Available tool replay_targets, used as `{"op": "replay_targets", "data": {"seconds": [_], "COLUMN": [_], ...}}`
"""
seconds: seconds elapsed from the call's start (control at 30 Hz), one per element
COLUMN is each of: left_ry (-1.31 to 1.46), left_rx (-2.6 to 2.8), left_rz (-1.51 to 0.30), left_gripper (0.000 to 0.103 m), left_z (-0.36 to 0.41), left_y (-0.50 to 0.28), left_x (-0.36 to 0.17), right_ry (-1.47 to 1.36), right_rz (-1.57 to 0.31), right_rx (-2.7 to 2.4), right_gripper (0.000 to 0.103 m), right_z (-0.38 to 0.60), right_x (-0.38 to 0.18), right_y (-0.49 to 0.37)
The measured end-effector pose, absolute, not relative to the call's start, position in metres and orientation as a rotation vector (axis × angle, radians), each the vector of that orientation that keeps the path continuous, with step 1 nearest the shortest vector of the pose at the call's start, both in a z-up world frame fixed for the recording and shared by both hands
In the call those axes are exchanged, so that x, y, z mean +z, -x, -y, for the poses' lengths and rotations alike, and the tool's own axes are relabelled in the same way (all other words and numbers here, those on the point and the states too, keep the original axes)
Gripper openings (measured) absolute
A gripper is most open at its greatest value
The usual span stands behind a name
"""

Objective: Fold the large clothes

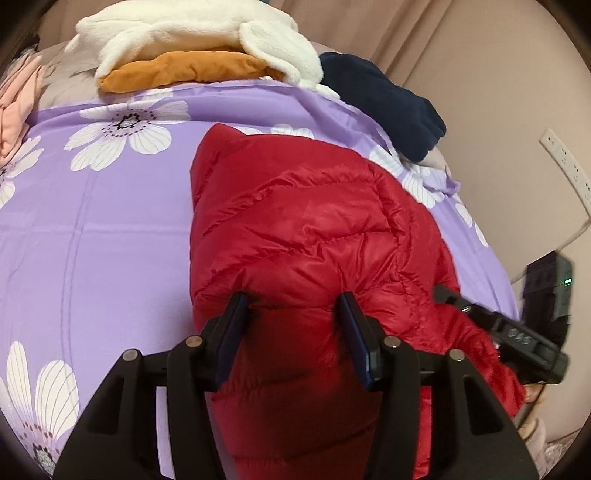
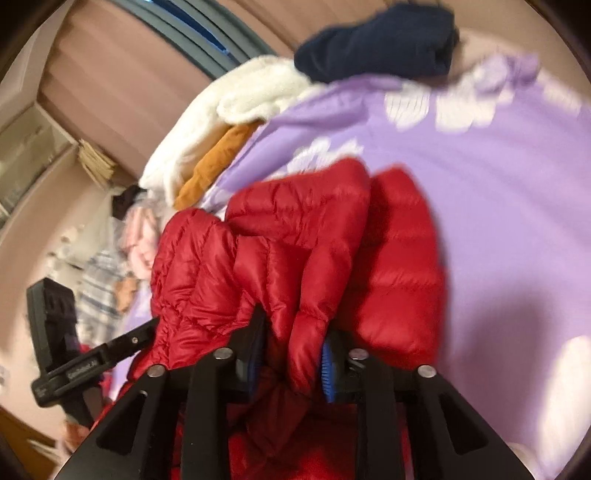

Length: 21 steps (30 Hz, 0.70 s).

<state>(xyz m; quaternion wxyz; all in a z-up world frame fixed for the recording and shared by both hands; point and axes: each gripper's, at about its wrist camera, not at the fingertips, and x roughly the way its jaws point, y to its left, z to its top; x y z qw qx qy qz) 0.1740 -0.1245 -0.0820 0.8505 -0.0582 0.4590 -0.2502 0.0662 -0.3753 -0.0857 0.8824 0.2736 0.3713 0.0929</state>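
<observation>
Down-filled and quilted, the red puffer jacket (image 1: 314, 236) looks light for its bulk, soft and springy, with a glossy shell that I judge slippery: it will compress under a pinch, puff back when let go, and slide off a shallow hold. It lies on the bed, on a purple floral sheet (image 1: 110, 229), and runs back between both sets of jaws toward the person. The left gripper (image 1: 295, 302) has its jaws apart on either side of a thick fold of the jacket, the padding bulging between the two blue pads; whether the pads are actually pressing I cannot tell from this view. Beyond those jaws the jacket stretches away across the sheet, and farther off sit a white fleece (image 1: 192, 33) on an orange garment (image 1: 184, 70), with a navy garment (image 1: 388, 99) to the right. The right gripper (image 2: 293, 325) has its jaws close together, clamped on a bunched ridge of the jacket, which fans out ahead of them in puffy lobes. A good hold, in my view, is deep on a stitched seam or hem edge, where the filling is thin and the fabric less likely to slip. Of writing, only a small line of pale lettering shows on the other gripper's black body, left of the right jaws, too blurred to read; the jacket shows no label or brand.
</observation>
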Motion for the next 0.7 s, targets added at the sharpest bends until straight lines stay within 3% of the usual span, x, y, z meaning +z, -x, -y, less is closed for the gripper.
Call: {"op": "replay_targets", "data": {"seconds": [0.3, 0.57, 0.7], "left_ry": [0.12, 0.123, 0.119], "left_rx": [-0.529, -0.527, -0.528], "left_rz": [-0.972, -0.977, -0.981], "left_gripper": [0.052, 0.054, 0.061], "left_z": [0.122, 0.12, 0.12], "left_y": [-0.172, -0.173, -0.173], "left_x": [-0.083, -0.086, -0.09], "right_ry": [-0.256, -0.101, -0.118], "right_rz": [-0.537, -0.709, -0.736], "right_rx": [0.212, 0.273, 0.272], "right_gripper": [0.03, 0.029, 0.025], "right_z": [0.334, 0.297, 0.307], "right_x": [-0.012, -0.066, -0.093], "right_y": [-0.015, -0.021, -0.03]}}
